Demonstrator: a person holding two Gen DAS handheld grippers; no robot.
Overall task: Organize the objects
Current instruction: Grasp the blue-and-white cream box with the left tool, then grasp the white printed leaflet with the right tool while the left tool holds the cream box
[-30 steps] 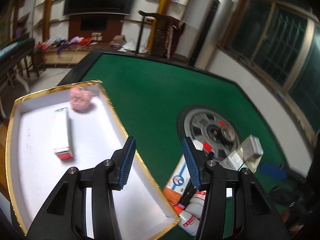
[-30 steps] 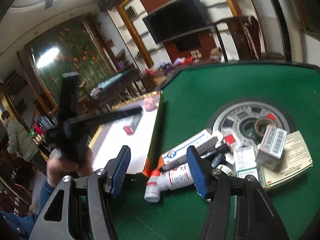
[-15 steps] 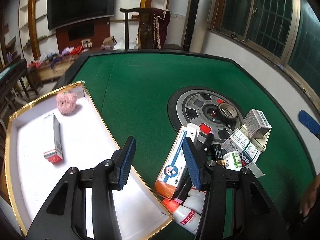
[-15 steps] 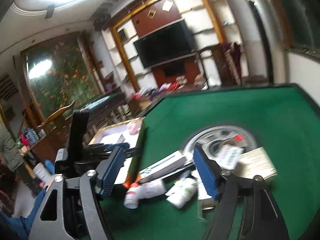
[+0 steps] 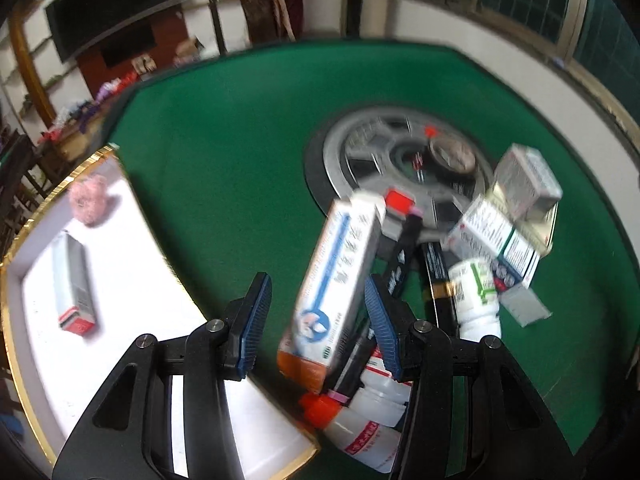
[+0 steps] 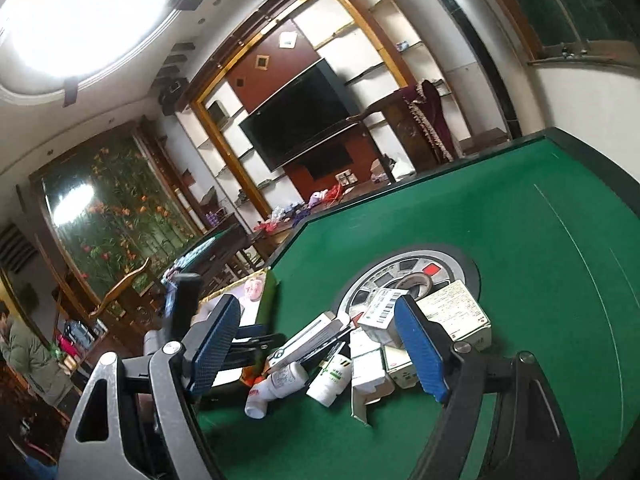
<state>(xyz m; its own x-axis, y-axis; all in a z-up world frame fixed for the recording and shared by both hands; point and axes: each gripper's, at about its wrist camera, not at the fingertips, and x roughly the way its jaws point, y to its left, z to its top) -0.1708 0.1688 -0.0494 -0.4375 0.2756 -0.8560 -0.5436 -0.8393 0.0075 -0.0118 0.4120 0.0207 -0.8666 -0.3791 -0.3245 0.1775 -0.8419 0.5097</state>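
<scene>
Room: living room with a dark television [image 6: 302, 110] on a shelved wall; only the right wrist view shows the ceiling light [image 6: 68, 12] and the flower mural [image 6: 116, 216].
Table: green felt top [image 5: 240, 152], with a round grey hub [image 5: 400, 160] set in its middle.
Tray: white, gold-rimmed [image 5: 24, 220], at 9 o'clock in the left wrist view; seen edge-on at 9 o'clock in the right wrist view.
Tray contents: a long box with a red end [image 5: 74, 284] and a pink fuzzy ball [image 5: 90, 200]; the left view alone shows both clearly.
Pile: a heap of boxes and bottles at 4 o'clock of the hub, blurred in the left view.
Long white box: blue print, orange end [image 5: 336, 280], leaning on the pile, just beside the tray's corner.
White bottle: orange cap [image 5: 360, 428], lying under that box.
Left gripper [image 5: 318, 316]: released, jaws wide, the long white box between them, not clamped.
Right gripper [image 6: 320, 344]: released, empty, over the pile.
</scene>
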